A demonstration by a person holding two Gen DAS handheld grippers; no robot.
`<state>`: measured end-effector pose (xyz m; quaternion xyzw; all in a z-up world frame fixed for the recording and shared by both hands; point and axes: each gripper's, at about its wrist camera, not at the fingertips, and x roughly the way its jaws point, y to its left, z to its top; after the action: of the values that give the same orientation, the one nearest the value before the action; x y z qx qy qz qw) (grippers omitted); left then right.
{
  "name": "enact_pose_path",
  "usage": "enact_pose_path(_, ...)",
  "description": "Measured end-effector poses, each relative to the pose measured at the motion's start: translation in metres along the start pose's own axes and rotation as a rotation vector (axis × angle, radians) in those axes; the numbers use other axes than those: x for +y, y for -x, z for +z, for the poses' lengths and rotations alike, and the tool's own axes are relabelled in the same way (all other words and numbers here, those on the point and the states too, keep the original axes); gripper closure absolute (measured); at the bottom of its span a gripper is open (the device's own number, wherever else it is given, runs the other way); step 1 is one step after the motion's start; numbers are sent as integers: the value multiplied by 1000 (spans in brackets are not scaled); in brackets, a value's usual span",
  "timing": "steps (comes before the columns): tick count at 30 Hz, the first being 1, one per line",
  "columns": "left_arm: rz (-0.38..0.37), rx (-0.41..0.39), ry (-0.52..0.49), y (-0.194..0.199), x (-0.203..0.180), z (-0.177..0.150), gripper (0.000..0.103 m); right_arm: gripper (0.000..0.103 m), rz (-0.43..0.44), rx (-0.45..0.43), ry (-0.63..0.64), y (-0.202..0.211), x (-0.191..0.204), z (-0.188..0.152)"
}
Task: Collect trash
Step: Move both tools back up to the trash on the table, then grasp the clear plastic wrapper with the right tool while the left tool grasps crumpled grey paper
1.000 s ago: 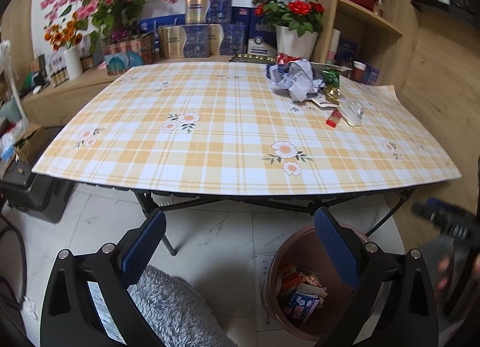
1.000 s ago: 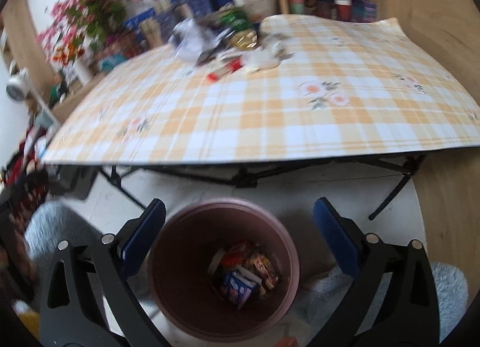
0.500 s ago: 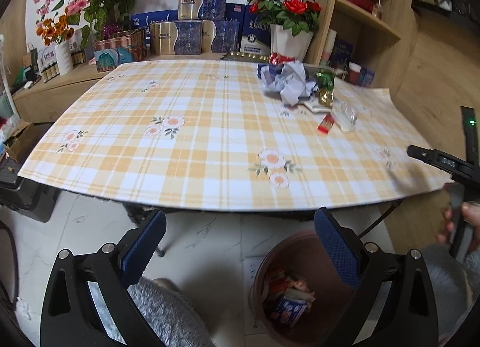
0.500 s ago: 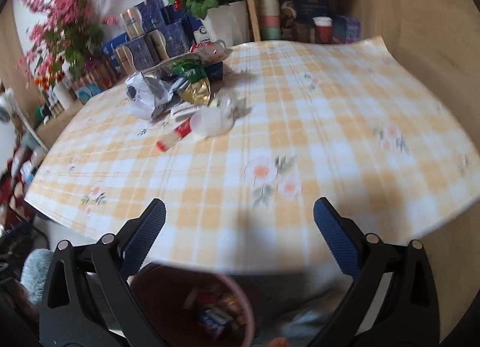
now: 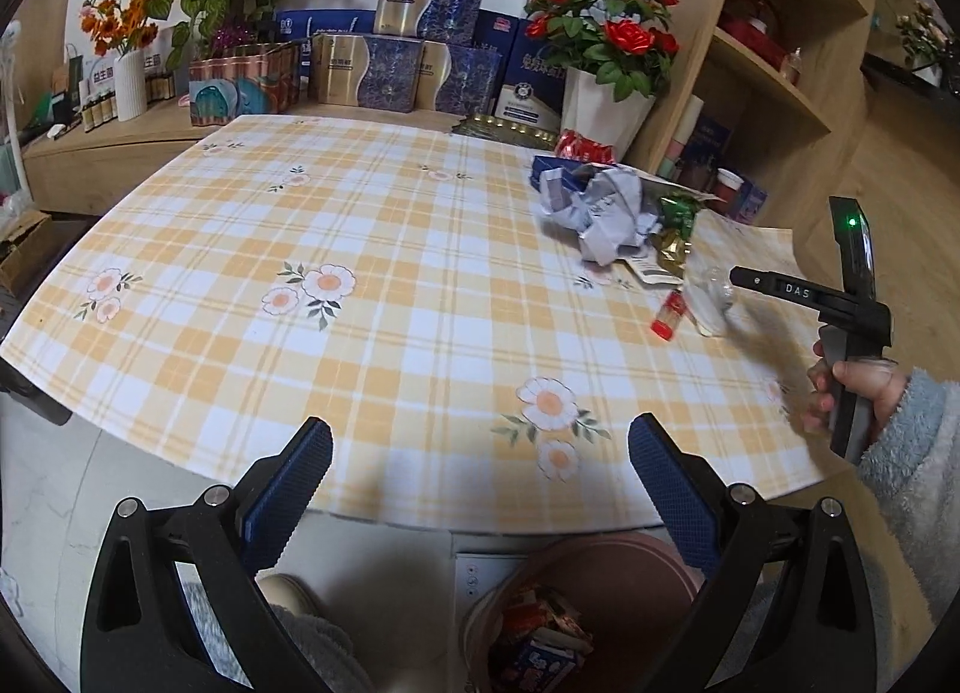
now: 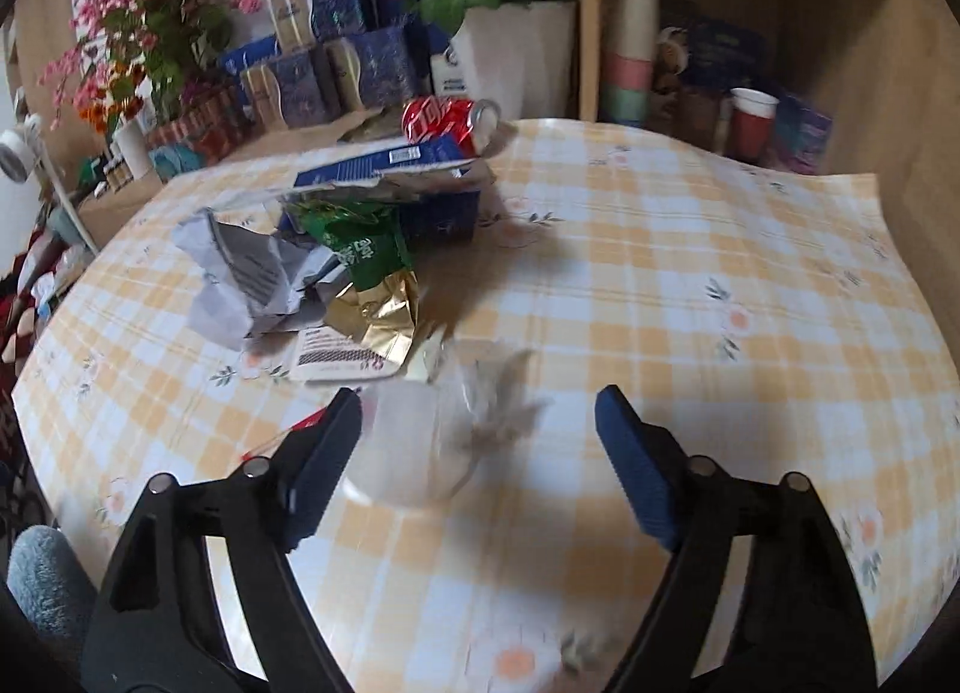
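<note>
- Now we see the right gripper [image 6: 477, 441] tilted down over the table [image 6: 690, 285]; its jaws have just been narrowing yet stand apart, pressing nothing; a clear plastic cup [image 6: 414, 447] lies between them, near the left finger.
- Our right hand [image 5: 858, 393], in a fluffy sleeve, clasps that tool's handle at the table's right edge.
- Our left gripper [image 5: 480, 453] hangs wide and empty over the near edge.
- We count one trash pile [image 6: 336, 249]: crumpled paper, a green wrapper, a gold wrapper, a blue carton, one red can [image 6: 450, 120]; one small red tube [image 5: 669, 316] lies beside the cup.
- One bin [image 5: 576, 603] sits on the floor below the near edge, holding wrappers; the table's left half is bare cloth.
</note>
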<state>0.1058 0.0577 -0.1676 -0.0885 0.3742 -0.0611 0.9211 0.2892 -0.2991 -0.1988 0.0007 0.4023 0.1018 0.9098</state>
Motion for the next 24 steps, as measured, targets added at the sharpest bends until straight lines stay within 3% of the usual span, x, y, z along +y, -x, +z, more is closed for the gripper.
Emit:
enact_pose_path(5, 9, 10, 46, -17, 8, 15, 6, 37, 51, 11, -53, -20, -6, 4)
enact_pose_path(7, 2, 9, 43, -24, 6, 22, 6, 53, 68, 22, -65, -25, -7, 3)
enact_pose_path(11, -33, 3, 19, -40, -7, 40, 6, 67, 105, 55, -73, -32, -10, -5)
enact_pose_path(13, -62, 6, 4, -51, -17, 50, 6, 75, 115, 17, -97, -26, -13, -6)
enact_pose_path(19, -152, 43, -20, -99, -53, 83, 6, 77, 91, -91, -161, -9, -24, -13)
enact_pose_path(24, -197, 88, -14, -145, -77, 108, 6, 77, 80, -107, -169, -7, -28, -14)
